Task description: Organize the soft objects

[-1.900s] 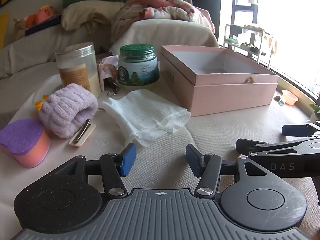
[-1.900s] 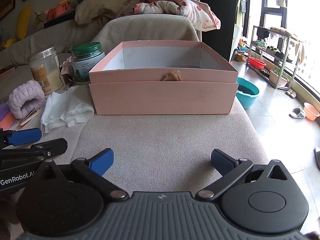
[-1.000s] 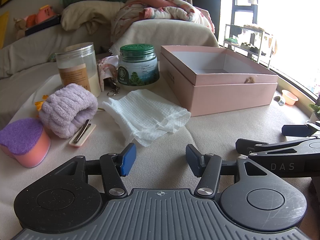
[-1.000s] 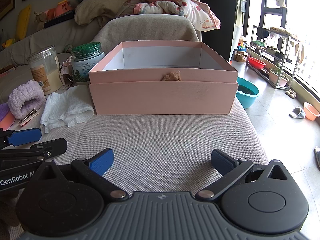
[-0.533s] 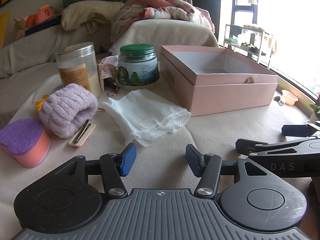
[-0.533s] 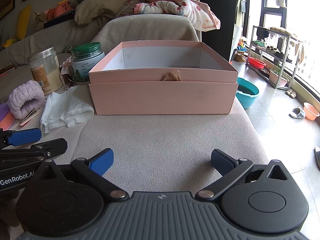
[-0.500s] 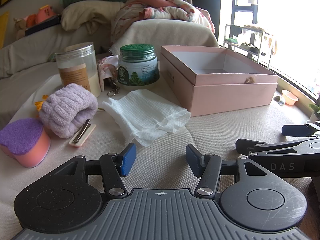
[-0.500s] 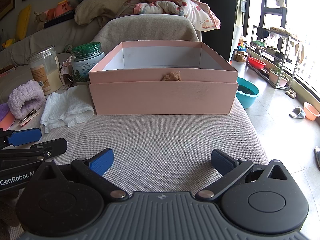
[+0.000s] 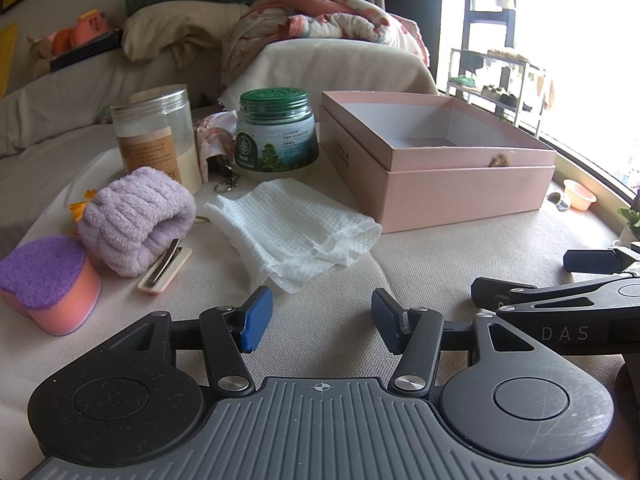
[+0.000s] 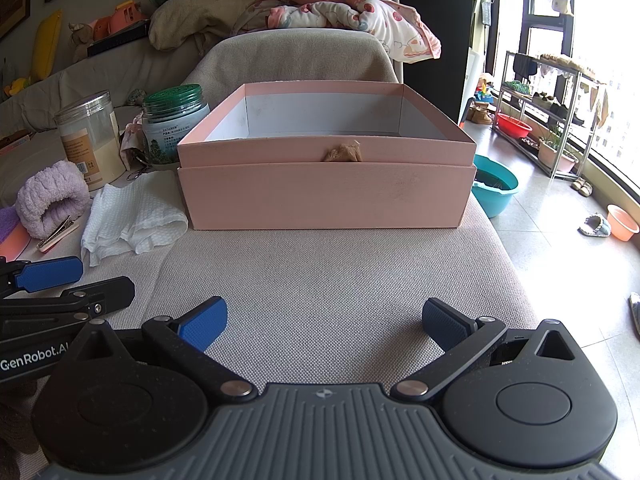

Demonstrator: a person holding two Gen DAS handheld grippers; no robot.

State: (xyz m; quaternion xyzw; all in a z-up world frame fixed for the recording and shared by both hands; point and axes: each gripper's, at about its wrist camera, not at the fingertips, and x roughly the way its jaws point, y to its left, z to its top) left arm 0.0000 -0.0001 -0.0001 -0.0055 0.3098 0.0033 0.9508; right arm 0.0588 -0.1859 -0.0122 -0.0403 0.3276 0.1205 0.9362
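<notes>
Left gripper [image 9: 316, 320] and right gripper [image 10: 322, 322] are held low at frame bottom, jaws parted and empty — poised for a first pick. The white waffle cloth [image 9: 294, 232] and lilac towelling band [image 9: 136, 218] are seen centre-left, beside the open pink box [image 9: 436, 160] — the likely receptacle.

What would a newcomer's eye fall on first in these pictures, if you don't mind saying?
Most likely the open pink box, standing on the beige cushion straight ahead of the right claw. Next come the soft things to its left: a crumpled white cloth lying ahead of the left claw, and a rolled lilac towel beside it with a purple-topped sponge nearer the edge. Both claws are open and hold nothing.
</notes>
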